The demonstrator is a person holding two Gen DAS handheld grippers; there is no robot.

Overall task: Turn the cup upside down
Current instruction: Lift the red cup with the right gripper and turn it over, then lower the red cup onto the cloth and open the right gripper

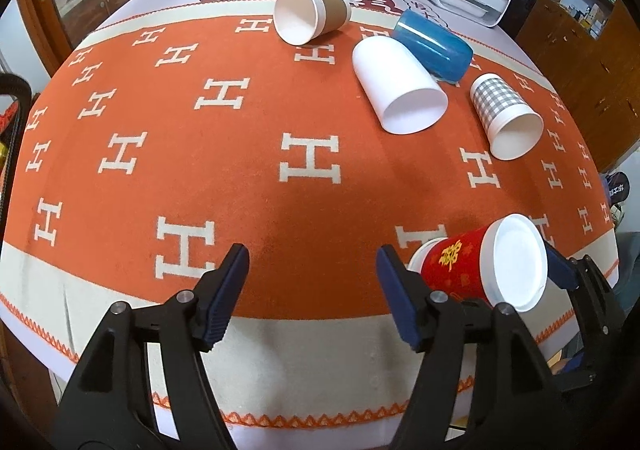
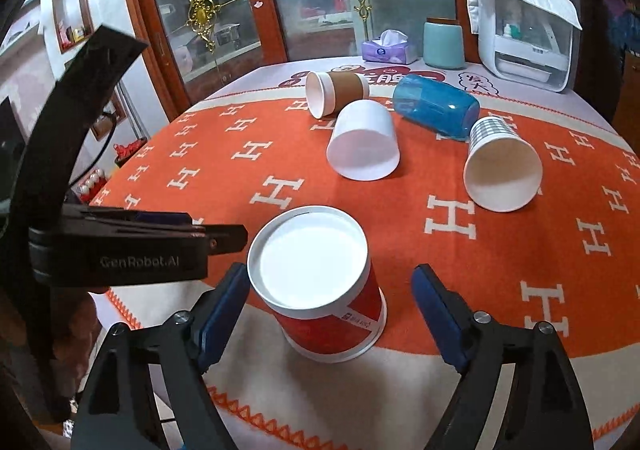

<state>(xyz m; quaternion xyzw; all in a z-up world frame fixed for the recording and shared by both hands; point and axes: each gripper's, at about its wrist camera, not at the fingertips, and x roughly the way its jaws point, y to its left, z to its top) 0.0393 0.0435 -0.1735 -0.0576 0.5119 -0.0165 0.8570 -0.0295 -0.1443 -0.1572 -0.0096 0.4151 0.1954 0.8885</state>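
Note:
A red paper cup (image 2: 332, 314) stands upside down near the front edge of the orange cloth (image 2: 500, 242), white base up. My right gripper (image 2: 332, 310) is open around it, fingers apart from its sides. In the left wrist view the red cup (image 1: 476, 270) appears at the lower right, tilted, with the right gripper's blue pad (image 1: 560, 268) beside it. My left gripper (image 1: 312, 290) is open and empty over the cloth's front edge. Four cups lie on their sides farther back: brown-sleeved (image 2: 336, 91), white (image 2: 364, 141), blue (image 2: 436, 107), checked (image 2: 500, 161).
At the table's back stand a purple tissue box (image 2: 386, 49), a pale green canister (image 2: 442, 41) and a white appliance (image 2: 528, 45). Glass cabinet doors rise behind. The left gripper's body (image 2: 120, 250) shows at the left of the right wrist view.

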